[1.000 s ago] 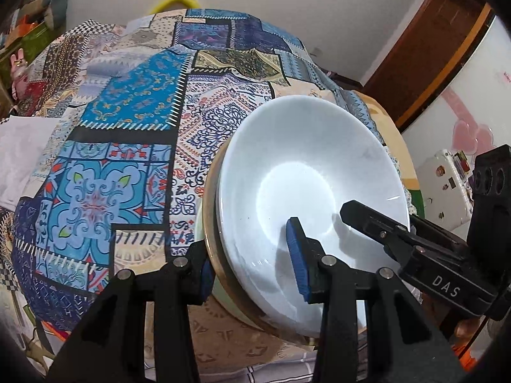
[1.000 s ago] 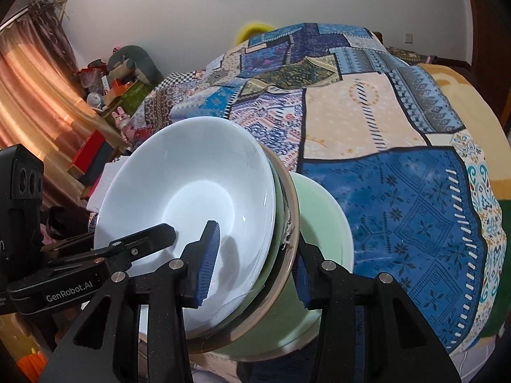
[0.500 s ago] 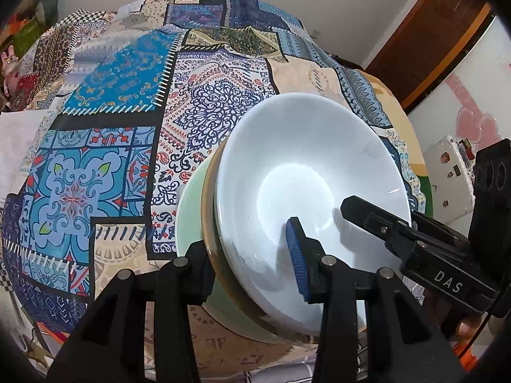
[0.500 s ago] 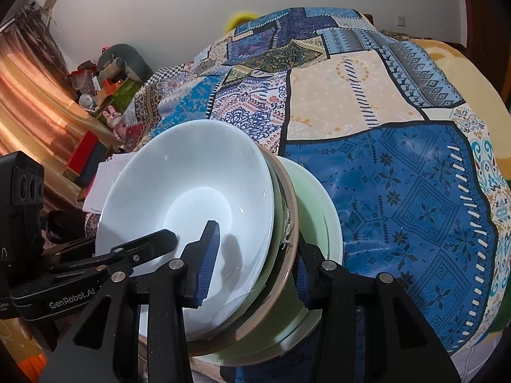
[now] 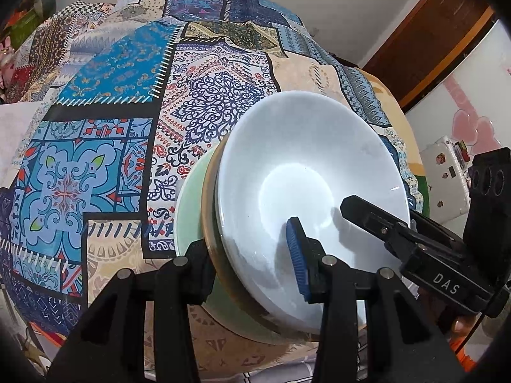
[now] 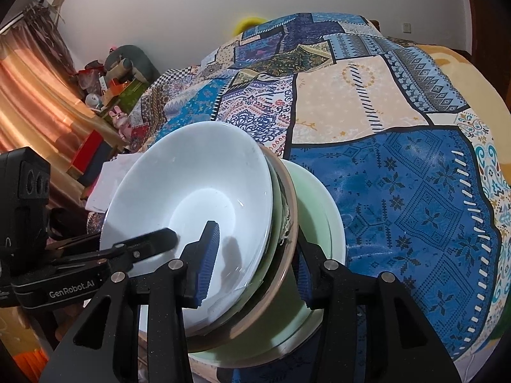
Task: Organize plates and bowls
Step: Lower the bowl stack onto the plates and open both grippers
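A stack of dishes is held between both grippers above a patchwork quilt. A white bowl (image 5: 306,172) sits on top, nested in a tan-rimmed plate (image 5: 209,210) over a pale green plate (image 5: 188,204). My left gripper (image 5: 249,258) is shut on the stack's near edge, one blue pad inside the white bowl. My right gripper (image 6: 255,265) is shut on the stack's opposite edge; the white bowl (image 6: 191,191), tan rim (image 6: 292,210) and green plate (image 6: 322,220) show there too. Each gripper shows in the other's view.
The patchwork quilt (image 5: 105,146) covers a bed (image 6: 399,159) beneath the stack. A white paper (image 6: 102,188) lies at the bed's left edge. Toys and boxes (image 6: 111,76) stand by orange curtains on the left. A wooden door (image 5: 440,32) is at the right.
Both grippers have carried the stack forward and lower over the quilt; the green plate now shows more below the tan rim. The grip is unchanged.
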Available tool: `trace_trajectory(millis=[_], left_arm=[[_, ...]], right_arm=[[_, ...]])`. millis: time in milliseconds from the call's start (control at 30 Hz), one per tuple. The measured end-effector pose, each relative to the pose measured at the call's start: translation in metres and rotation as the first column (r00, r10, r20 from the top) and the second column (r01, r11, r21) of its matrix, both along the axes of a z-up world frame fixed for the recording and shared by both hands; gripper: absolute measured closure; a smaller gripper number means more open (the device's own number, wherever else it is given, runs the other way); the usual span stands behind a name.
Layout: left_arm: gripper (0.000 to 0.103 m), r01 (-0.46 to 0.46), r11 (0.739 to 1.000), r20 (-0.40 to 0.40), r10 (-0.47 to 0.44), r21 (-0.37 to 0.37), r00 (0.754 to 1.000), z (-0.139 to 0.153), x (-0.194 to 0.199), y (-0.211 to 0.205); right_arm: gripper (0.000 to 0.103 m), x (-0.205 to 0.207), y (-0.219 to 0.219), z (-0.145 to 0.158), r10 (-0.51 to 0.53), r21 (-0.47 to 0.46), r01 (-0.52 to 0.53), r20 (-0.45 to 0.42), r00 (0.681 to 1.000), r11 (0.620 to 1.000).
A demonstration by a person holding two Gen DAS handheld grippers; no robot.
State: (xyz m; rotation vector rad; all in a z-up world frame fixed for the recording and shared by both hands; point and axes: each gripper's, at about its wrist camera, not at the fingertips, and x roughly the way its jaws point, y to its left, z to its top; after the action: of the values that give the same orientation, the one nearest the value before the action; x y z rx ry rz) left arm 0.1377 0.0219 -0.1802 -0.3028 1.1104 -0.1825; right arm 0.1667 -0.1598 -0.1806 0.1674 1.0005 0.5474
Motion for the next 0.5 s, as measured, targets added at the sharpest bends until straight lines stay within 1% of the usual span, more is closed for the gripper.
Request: trace_trajectory(millis=[100, 200, 233, 267, 300, 367, 500], left_arm=[[0.062, -0.016, 0.999, 0.023, 0.015, 0.047, 1.000, 0.003, -0.001, 0.000], [0.061, -0.024, 0.998, 0.023, 0.023, 0.050, 0.999, 0.007, -0.004, 0.004], [0.061, -0.024, 0.999, 0.025, 0.023, 0.049, 0.999, 0.009, -0.006, 0.004], [0.060, -0.027, 0.998, 0.035, 0.025, 0.053, 0.999, 0.013, -0.008, 0.005], [0.059, -0.035, 0.998, 0.050, 0.032, 0.060, 0.998, 0.018, -0.012, 0.006], [0.051, -0.046, 0.997, 0.089, 0.040, 0.069, 0.995, 0.029, -0.019, 0.006], [0.047, -0.051, 0.995, 0.168, 0.036, 0.088, 0.985, 0.054, -0.036, 0.004]], right_arm=[[0.058, -0.004, 0.000, 0.005, -0.003, -0.013, 0.003, 0.019, 1.000, 1.000], [0.052, -0.011, -0.003, 0.016, -0.008, -0.024, 0.009, 0.057, 0.998, 1.000], [0.047, -0.014, -0.004, 0.020, -0.010, -0.022, 0.012, 0.068, 0.998, 1.000], [0.044, -0.017, -0.006, 0.026, -0.015, -0.016, 0.016, 0.086, 0.996, 1.000], [0.043, -0.019, -0.008, 0.031, -0.020, -0.012, 0.021, 0.100, 0.995, 1.000], [0.042, -0.025, -0.010, 0.043, -0.024, -0.003, 0.025, 0.134, 0.991, 1.000], [0.038, -0.037, -0.013, 0.062, -0.024, 0.022, 0.021, 0.178, 0.984, 1.000]])
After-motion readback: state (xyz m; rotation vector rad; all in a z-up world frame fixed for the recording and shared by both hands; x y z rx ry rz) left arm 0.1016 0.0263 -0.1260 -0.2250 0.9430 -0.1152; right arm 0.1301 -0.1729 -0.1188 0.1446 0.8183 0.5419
